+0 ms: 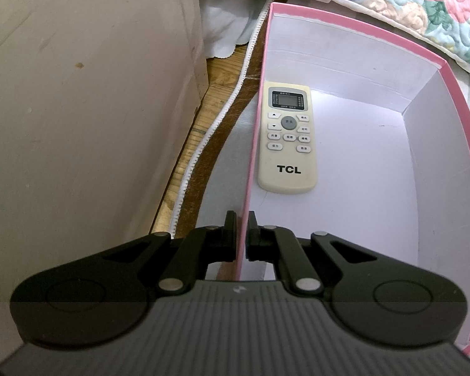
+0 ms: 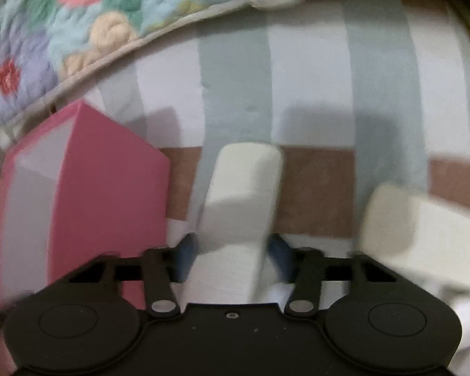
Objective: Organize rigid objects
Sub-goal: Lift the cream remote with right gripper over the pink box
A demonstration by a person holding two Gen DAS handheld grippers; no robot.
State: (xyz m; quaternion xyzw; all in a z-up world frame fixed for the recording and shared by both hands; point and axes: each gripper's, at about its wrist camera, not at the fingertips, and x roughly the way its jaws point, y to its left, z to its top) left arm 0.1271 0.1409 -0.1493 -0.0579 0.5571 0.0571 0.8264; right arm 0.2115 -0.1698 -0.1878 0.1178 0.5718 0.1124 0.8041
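Observation:
In the left wrist view a pink box (image 1: 354, 28) with a white inside holds a cream TCL remote (image 1: 287, 139), face up by its left wall. My left gripper (image 1: 243, 238) is shut on that left wall (image 1: 250, 169), one finger on each side of it. In the blurred right wrist view my right gripper (image 2: 233, 250) has its fingers on both sides of a cream remote (image 2: 238, 200) lying face down and looks shut on it. The pink box (image 2: 109, 181) stands just left of it. A second cream remote (image 2: 423, 235) lies at the right.
A beige wall or furniture panel (image 1: 78, 109) stands close to the left of the box, with a wooden bed edge (image 1: 203, 131) and white mattress piping between. A striped sheet (image 2: 313, 87) lies under everything and a floral quilt (image 2: 78, 15) lies behind.

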